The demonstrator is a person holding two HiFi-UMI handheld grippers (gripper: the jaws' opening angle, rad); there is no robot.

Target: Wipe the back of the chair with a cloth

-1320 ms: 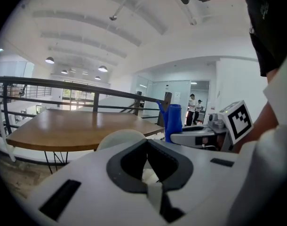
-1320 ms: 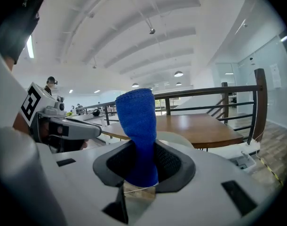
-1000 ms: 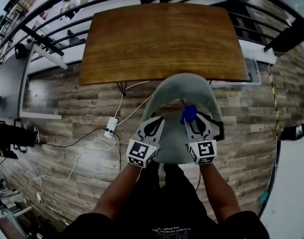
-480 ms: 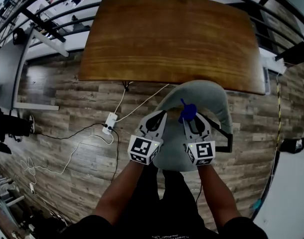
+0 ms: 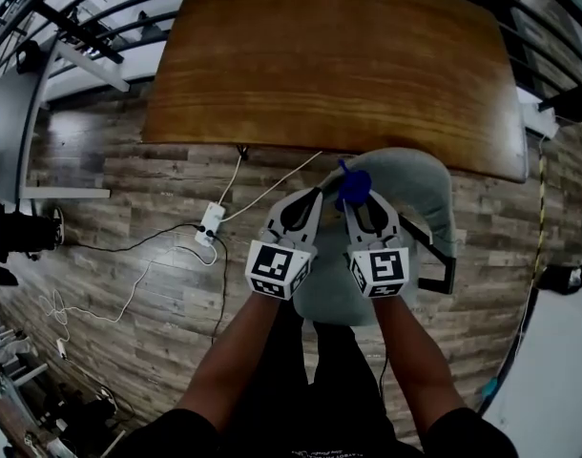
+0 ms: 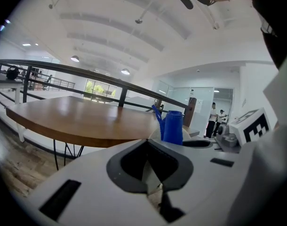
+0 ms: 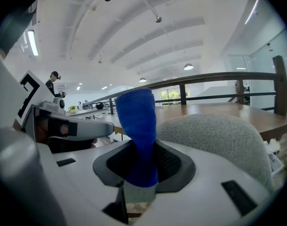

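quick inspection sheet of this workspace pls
surface: wooden table, glossy top
job's things: grey chair at table edge; blue cloth bunched upright
clutter: dark equipment at floor's left, unclear
grippers: left gripper jaws together, empty; right gripper clamped on cloth, above chair
cables: white power strip and loose cables on floor
surroundings: plank floor, black railing

The chair (image 5: 417, 185) stands just before the table (image 5: 329, 65), a power strip (image 5: 212, 224) to its left.
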